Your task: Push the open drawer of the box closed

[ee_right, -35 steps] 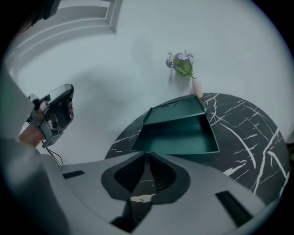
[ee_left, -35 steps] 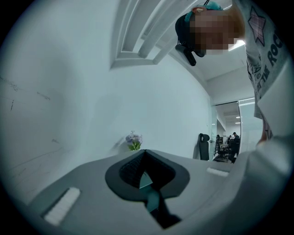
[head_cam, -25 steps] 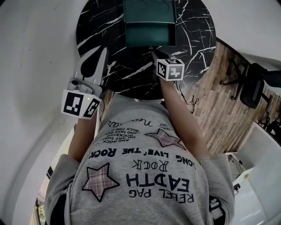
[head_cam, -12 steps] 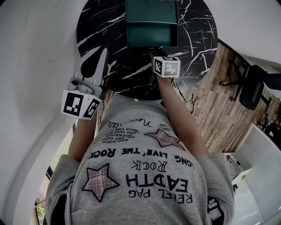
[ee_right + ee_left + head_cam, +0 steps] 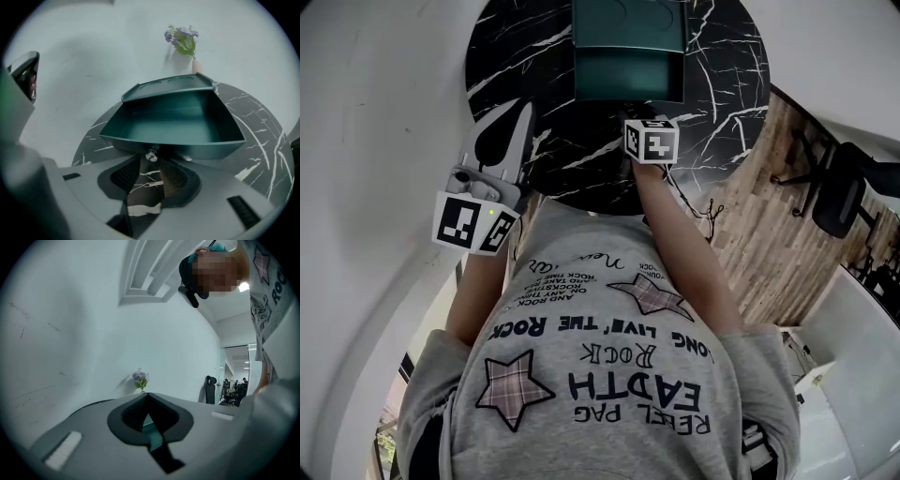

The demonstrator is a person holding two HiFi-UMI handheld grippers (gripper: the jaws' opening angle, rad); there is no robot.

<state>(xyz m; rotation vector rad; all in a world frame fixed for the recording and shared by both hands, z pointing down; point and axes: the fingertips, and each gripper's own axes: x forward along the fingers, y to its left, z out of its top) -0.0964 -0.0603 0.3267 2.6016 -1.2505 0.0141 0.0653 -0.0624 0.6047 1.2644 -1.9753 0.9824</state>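
A teal box (image 5: pixel 628 21) stands at the far side of a round black marble table (image 5: pixel 712 84), with its drawer (image 5: pixel 628 75) pulled out toward me. In the right gripper view the drawer (image 5: pixel 173 124) is empty, and a small clear knob (image 5: pixel 151 155) sticks out of its front. My right gripper (image 5: pixel 151 162) points down at that front. Its jaws have just been opening and stand open, with the knob at their tips and the pads off it. My left gripper (image 5: pixel 521 108) hovers level over the table's left edge, shut on nothing, well away from the box.
A small vase of flowers (image 5: pixel 183 40) stands by the white wall behind the box. To the right of the table are a wooden floor (image 5: pixel 769 216) and a black office chair (image 5: pixel 839 192). A white wall curves along the left.
My right gripper has edged up and left in the head view, closer to the drawer front. The left gripper has kept still.
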